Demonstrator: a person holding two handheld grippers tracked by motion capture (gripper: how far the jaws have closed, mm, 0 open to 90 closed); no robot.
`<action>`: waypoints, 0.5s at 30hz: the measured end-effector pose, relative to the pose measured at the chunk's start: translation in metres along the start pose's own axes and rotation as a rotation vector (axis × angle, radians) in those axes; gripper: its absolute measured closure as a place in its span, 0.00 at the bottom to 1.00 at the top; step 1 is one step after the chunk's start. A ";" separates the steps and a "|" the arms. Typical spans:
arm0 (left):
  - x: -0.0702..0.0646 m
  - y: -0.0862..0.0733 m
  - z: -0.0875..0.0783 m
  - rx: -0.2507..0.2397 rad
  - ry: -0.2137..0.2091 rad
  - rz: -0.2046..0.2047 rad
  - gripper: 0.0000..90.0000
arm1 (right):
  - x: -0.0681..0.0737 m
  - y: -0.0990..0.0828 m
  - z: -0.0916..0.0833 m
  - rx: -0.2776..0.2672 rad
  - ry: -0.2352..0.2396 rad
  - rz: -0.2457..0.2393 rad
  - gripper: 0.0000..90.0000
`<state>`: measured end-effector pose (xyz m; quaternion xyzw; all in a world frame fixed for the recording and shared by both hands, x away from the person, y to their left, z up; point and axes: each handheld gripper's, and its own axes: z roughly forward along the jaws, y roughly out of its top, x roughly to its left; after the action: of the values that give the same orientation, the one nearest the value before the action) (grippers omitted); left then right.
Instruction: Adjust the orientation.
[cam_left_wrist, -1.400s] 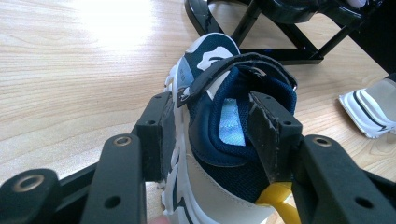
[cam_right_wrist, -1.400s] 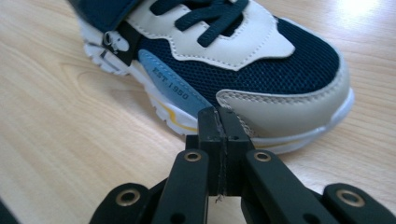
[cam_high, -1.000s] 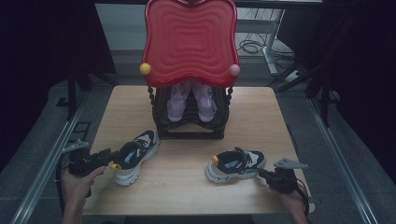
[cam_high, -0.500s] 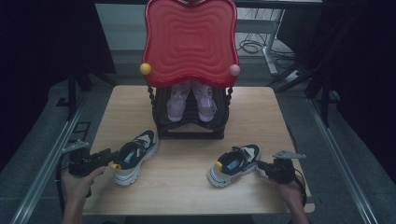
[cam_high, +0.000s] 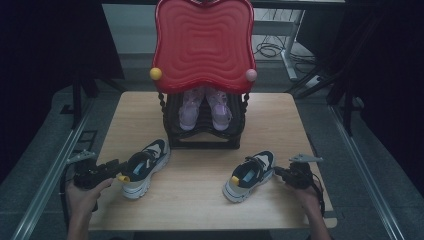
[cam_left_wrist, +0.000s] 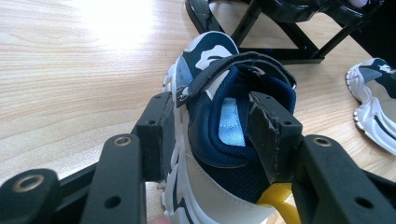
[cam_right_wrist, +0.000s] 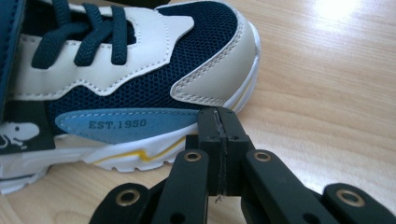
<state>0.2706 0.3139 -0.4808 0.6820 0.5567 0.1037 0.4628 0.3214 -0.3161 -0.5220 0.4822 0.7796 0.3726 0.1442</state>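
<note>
Two sneakers lie on the wooden table (cam_high: 200, 200) in front of a black rack (cam_high: 205, 135) that carries a pair of pale purple shoes (cam_high: 205, 107) beneath a red panel (cam_high: 202, 45). The left hand-held gripper (cam_high: 117, 167) clamps the heel collar of the left sneaker (cam_high: 145, 167), one jaw outside the heel and one inside the opening, near the table's left edge. The right hand-held gripper (cam_high: 278, 172), jaws pressed fully together and holding nothing, rests its tips against the sole edge of the right sneaker (cam_high: 249, 175), near the toe.
</note>
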 end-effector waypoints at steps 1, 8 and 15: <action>0.000 0.000 0.000 0.000 0.000 0.000 0.58 | 0.000 0.002 0.001 0.001 0.000 -0.002 1.00; 0.000 0.000 0.000 0.000 -0.001 -0.001 0.58 | 0.000 0.009 0.010 0.005 0.006 -0.007 1.00; 0.000 0.000 0.000 0.001 0.000 0.001 0.58 | 0.001 0.020 0.018 0.022 0.016 -0.021 1.00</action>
<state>0.2705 0.3139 -0.4809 0.6824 0.5564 0.1037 0.4625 0.3441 -0.3019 -0.5194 0.4725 0.7898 0.3664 0.1365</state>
